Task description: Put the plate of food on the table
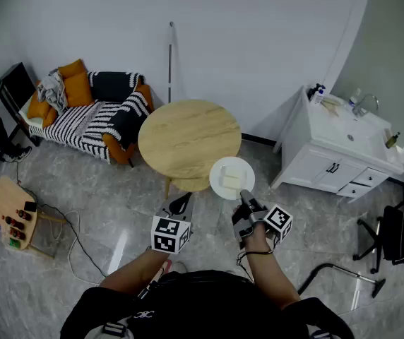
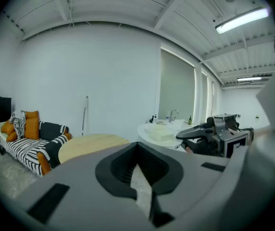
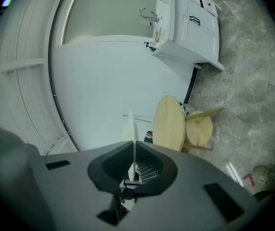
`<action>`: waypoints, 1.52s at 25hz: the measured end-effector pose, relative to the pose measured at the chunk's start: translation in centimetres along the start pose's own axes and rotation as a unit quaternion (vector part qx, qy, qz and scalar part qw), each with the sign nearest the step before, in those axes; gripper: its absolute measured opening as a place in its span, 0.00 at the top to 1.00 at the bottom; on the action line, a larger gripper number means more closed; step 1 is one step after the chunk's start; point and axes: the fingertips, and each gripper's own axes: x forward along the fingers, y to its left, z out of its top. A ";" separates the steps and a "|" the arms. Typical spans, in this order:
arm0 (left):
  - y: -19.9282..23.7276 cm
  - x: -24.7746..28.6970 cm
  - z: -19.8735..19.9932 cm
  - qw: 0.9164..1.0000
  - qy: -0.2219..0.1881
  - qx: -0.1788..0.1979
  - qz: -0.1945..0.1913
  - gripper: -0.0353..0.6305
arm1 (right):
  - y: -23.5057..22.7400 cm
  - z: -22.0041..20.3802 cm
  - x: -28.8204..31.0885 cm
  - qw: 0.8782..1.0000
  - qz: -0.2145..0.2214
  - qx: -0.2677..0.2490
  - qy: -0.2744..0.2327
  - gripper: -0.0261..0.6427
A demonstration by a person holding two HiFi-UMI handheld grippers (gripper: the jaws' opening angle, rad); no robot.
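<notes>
A white plate (image 1: 232, 178) carrying pale pieces of food hangs level at the near right edge of the round wooden table (image 1: 188, 136). My right gripper (image 1: 245, 195) is shut on the plate's near rim. The right gripper view shows that plate (image 3: 133, 129) edge-on between the jaws, with the table (image 3: 168, 124) beyond. My left gripper (image 1: 185, 200) hovers left of the plate, shut and holding nothing. From the left gripper view, the plate (image 2: 159, 132) and the right gripper (image 2: 209, 134) sit right of the table (image 2: 92, 145).
A striped sofa (image 1: 92, 115) with orange cushions stands behind the table on the left. A white sink cabinet (image 1: 336, 154) is to the right, an office chair (image 1: 393, 235) beyond it. A wooden board (image 1: 11, 214) and cables lie on the floor at left.
</notes>
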 end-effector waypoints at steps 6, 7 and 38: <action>0.4 0.5 0.4 1.000 -0.002 0.003 -0.005 0.94 | 0.2 0.0 0.3 1.000 0.000 -0.010 -0.001 0.93; 0.4 0.6 0.5 1.000 -0.003 0.002 -0.005 0.94 | 0.2 0.0 0.3 1.000 -0.001 -0.013 0.000 0.93; 7.3 -0.6 0.0 1.000 0.000 -0.010 -0.022 0.94 | 1.2 -5.0 4.3 1.000 0.009 -0.009 -0.019 0.93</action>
